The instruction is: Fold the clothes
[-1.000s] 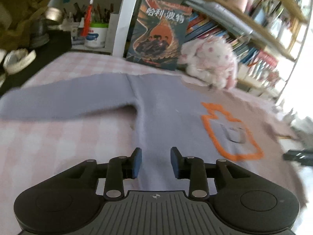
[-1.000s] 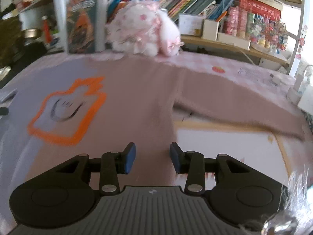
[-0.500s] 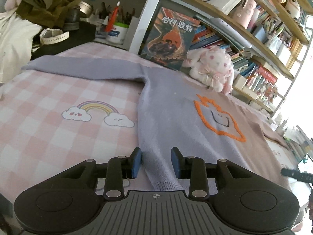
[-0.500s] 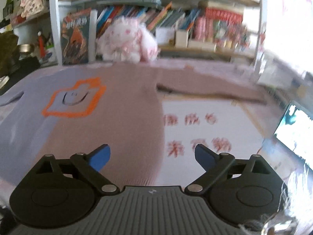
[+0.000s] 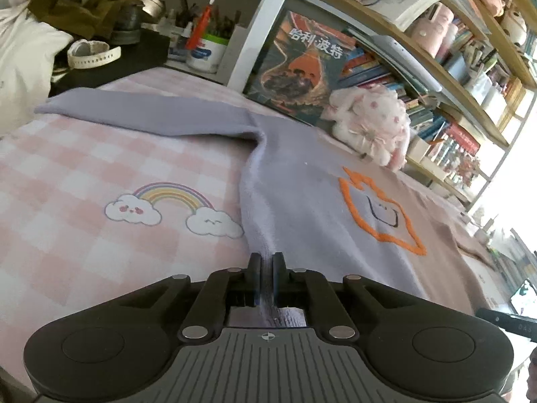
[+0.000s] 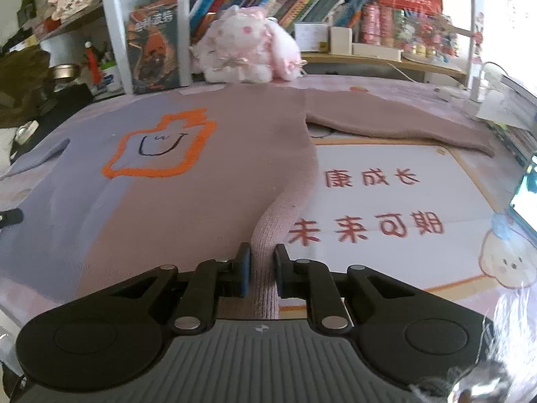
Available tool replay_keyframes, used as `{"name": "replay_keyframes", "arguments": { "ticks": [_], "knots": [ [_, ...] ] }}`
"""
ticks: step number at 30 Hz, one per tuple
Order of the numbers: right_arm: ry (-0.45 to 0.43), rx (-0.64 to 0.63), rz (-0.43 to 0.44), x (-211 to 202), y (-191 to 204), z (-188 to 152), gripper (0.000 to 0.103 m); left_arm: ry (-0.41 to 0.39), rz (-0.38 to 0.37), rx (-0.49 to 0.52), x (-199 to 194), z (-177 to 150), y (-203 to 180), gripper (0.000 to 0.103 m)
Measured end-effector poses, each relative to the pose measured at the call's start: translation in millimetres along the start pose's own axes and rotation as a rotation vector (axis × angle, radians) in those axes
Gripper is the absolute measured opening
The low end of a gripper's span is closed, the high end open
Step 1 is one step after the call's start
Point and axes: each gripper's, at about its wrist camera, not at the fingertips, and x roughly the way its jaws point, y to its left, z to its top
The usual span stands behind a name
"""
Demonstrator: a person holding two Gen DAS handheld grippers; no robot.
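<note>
A two-tone sweater (image 5: pixel 302 184) lies flat on the table, lilac on one half, dusty pink on the other (image 6: pixel 201 201), with an orange outlined face (image 6: pixel 161 144) on the chest. Both sleeves are spread out: the lilac sleeve (image 5: pixel 151 114) to the left, the pink sleeve (image 6: pixel 386 121) to the right. My left gripper (image 5: pixel 266 268) is closing, and its pads pinch the lilac bottom hem at the near corner. My right gripper (image 6: pixel 261 262) is closing too, with a raised ridge of the pink hem squeezed between its pads.
A pink checked mat (image 5: pixel 84 201) with a rainbow print lies under the left side, a white mat (image 6: pixel 386 184) with red characters under the right. A plush rabbit (image 6: pixel 241 50), a standing book (image 5: pixel 302 63) and bookshelves line the back. Clothes (image 5: pixel 20 50) are heaped far left.
Both grippers drew back to the sweater's near hem and closed on it. The right gripper spread wide half a second ago, then shut on the pink fabric.
</note>
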Motion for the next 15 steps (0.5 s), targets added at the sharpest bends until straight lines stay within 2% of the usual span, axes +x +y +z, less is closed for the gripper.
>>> {"name": "replay_keyframes", "arguments": {
  "ticks": [4,15],
  "knots": [
    [-0.001,0.001,-0.008,-1.0,-3.5,-0.5,0.013,0.007,0.007,0.055,-2.6,-4.1,-9.6,0.005],
    [0.006,-0.035,-0.035,-3.5,-3.7,-1.7,0.013,0.007,-0.001,0.051,-4.5,-6.4,-11.5,0.006]
  ]
}}
